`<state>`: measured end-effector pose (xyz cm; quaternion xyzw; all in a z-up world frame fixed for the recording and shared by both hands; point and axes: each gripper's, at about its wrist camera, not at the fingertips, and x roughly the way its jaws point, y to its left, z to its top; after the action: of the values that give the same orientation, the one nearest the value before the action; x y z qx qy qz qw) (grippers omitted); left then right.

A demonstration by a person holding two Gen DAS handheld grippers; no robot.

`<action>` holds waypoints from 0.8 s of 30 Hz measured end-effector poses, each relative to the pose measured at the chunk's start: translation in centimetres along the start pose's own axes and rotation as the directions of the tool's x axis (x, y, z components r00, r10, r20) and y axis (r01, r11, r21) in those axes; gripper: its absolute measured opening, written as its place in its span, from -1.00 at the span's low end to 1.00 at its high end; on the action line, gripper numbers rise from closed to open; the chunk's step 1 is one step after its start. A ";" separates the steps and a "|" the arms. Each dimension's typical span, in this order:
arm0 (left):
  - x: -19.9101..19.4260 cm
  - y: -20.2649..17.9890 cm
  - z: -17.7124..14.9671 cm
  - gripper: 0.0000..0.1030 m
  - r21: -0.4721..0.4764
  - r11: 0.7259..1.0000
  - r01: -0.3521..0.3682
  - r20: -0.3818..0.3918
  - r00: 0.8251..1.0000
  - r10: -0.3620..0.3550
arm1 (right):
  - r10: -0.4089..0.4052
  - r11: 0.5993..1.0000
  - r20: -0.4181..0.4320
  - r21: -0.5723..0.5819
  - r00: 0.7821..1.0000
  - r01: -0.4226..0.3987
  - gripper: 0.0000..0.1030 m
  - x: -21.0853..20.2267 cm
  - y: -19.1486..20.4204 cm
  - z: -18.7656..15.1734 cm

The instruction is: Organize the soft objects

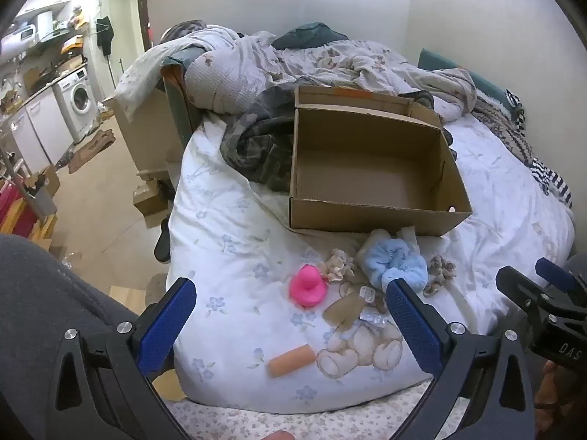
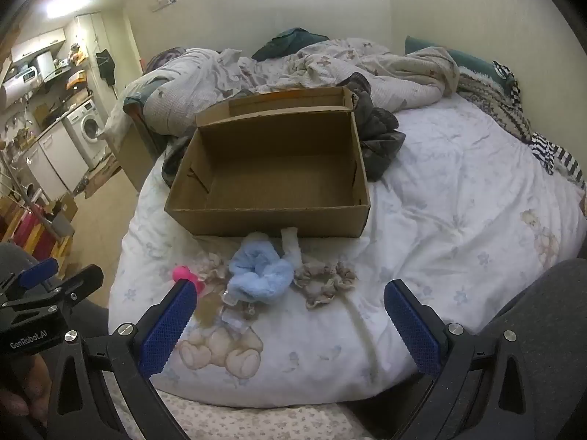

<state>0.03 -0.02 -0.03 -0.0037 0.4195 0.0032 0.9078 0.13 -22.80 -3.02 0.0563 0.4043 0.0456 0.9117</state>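
An open, empty cardboard box sits on the white bed cover. In front of it lie a pink rubber duck, a fluffy blue scrunchie, two beige floral scrunchies, a white roll, a tan cylinder and small clear packets. My left gripper is open and empty, held near the duck and cylinder. My right gripper is open and empty, just short of the scrunchies. Each gripper shows at the other view's edge.
Crumpled blankets and dark clothing lie behind and beside the box. Striped fabric lies at the bed's right edge. The floor, a washing machine and shelves are to the left. My grey-clad legs frame the bed's near edge.
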 end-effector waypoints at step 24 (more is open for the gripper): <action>0.1 -0.4 0.1 1.00 -0.002 1.000 0.005 -0.002 1.000 -0.005 | 0.005 1.000 -0.017 0.014 1.000 -0.005 1.00 0.3 -0.1 -0.1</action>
<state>0.13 -0.40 -0.06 -0.0055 0.4203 0.0012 0.9074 0.28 -22.89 -3.33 0.0634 0.4121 0.0456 0.9078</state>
